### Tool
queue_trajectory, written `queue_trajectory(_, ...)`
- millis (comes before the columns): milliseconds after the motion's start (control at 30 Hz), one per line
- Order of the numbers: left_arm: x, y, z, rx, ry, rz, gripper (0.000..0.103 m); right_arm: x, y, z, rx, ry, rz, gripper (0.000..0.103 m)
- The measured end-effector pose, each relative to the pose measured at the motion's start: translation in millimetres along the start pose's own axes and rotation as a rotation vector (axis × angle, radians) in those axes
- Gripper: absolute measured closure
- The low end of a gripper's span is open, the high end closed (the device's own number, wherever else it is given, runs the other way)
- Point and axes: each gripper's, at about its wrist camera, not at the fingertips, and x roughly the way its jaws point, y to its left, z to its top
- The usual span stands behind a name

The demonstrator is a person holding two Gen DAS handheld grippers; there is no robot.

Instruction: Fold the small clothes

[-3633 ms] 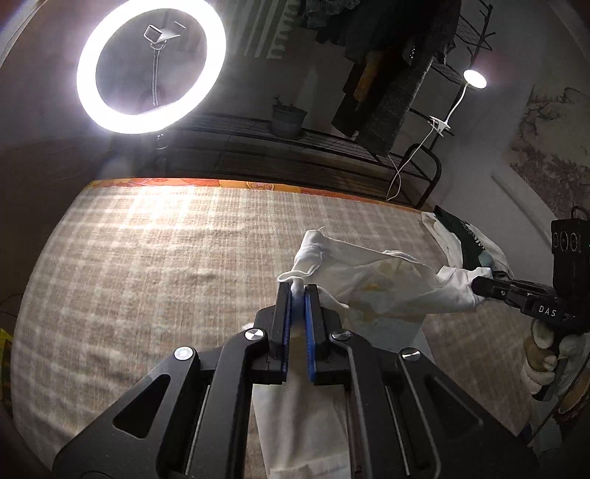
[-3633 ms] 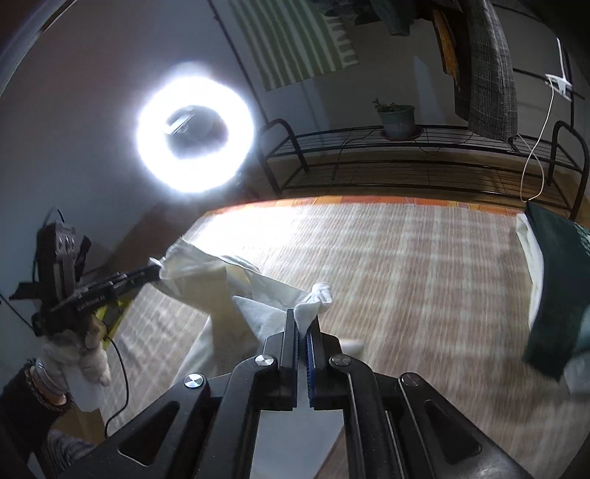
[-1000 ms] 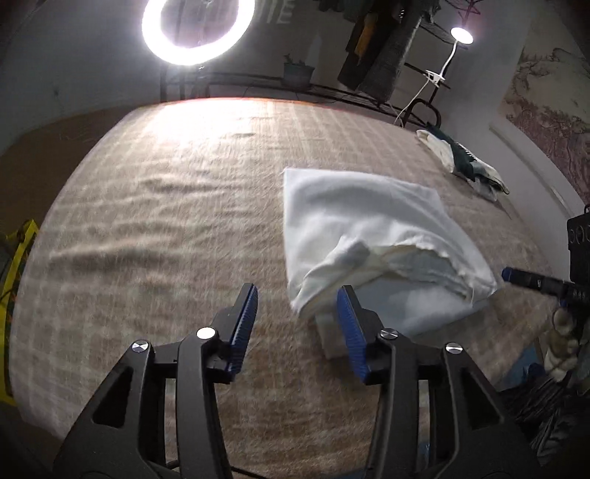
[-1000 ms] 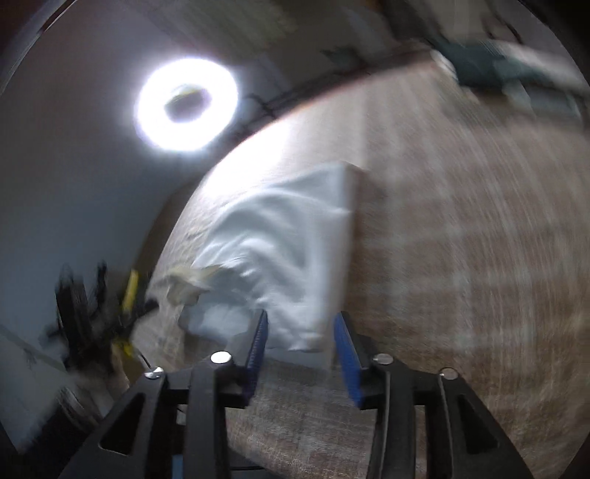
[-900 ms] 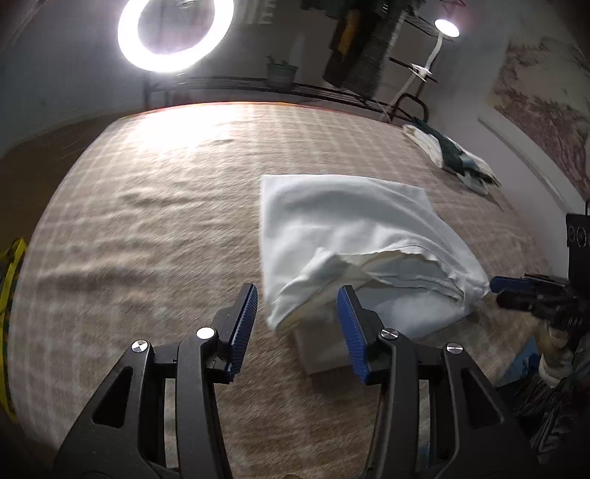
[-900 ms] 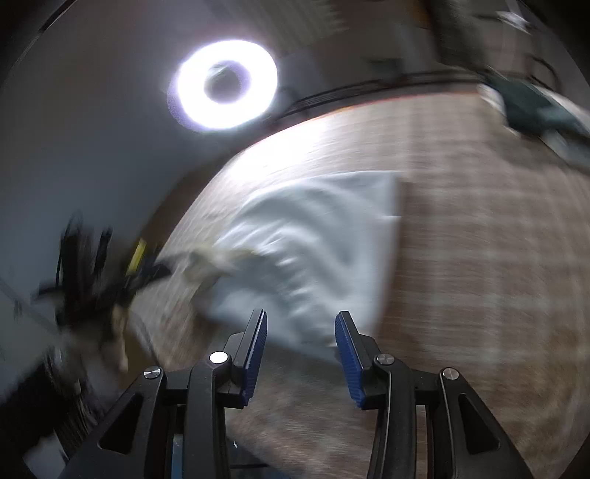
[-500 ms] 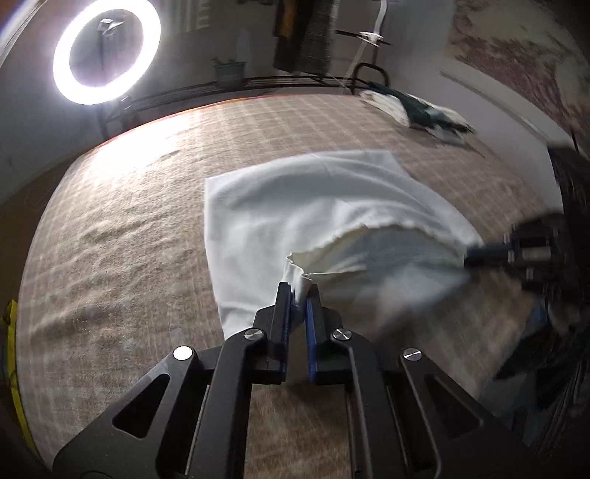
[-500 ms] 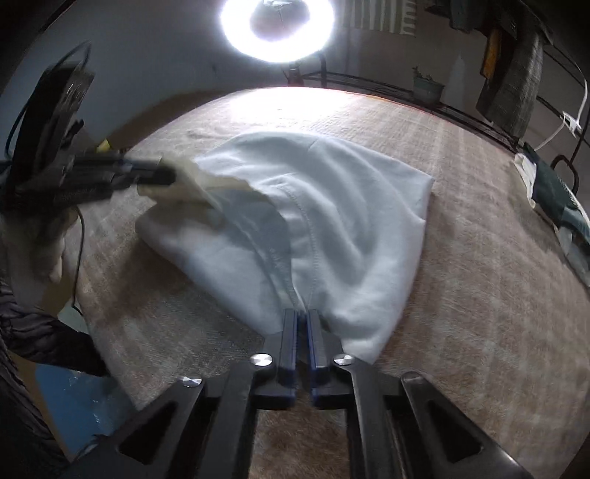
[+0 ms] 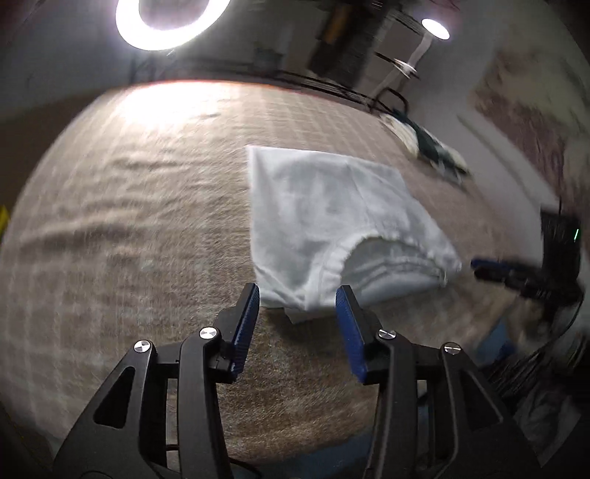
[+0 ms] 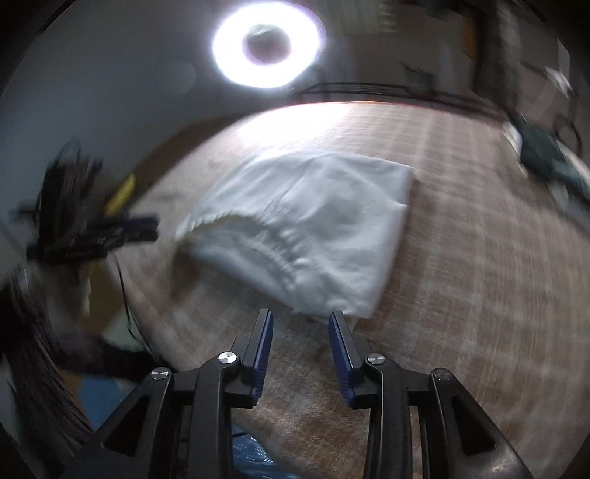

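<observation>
A white garment [image 9: 332, 217] lies folded on the checked beige cloth surface [image 9: 129, 228], its elastic hem facing the near edge. It also shows in the right wrist view [image 10: 313, 221]. My left gripper [image 9: 298, 294] is open and empty, just short of the garment's near left corner. My right gripper [image 10: 300, 317] is open and empty, just short of the near right corner. Each gripper shows in the other's view, the right gripper [image 9: 490, 269] at the right and the left gripper [image 10: 132, 228] at the left, both blurred.
A dark green and white pile of clothes [image 9: 431, 147] lies at the far right of the surface, also in the right wrist view [image 10: 545, 154]. A ring light [image 9: 166, 18] and a black rack [image 10: 368, 90] stand behind the far edge.
Half a second ago both grippers were shut on the garment's near corners. Now both are open, have let go and drawn back a little. The garment lies flat.
</observation>
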Motion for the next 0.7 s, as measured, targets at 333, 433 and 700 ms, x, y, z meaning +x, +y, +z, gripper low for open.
queue_trajectory(333, 37.8, 16.2, 0.3, -0.230, 0.107, -0.069, 0.103, 35.2, -69.2, -8.3, 0.422, 0.042, 0.171, 0.100)
queue_trajectory(433, 27.8, 4.4, 3.0, -0.122, 0.090, 0.035, 0.102, 24.3, -64.5, -4.2, 0.435, 0.005, 0.221, 0.103)
queue_trajectory(700, 15.9, 6.6, 4.3, -0.081, 0.074, 0.159, 0.102, 19.2, -37.7, 5.0, 0.213, 0.106, 0.070, 0.072)
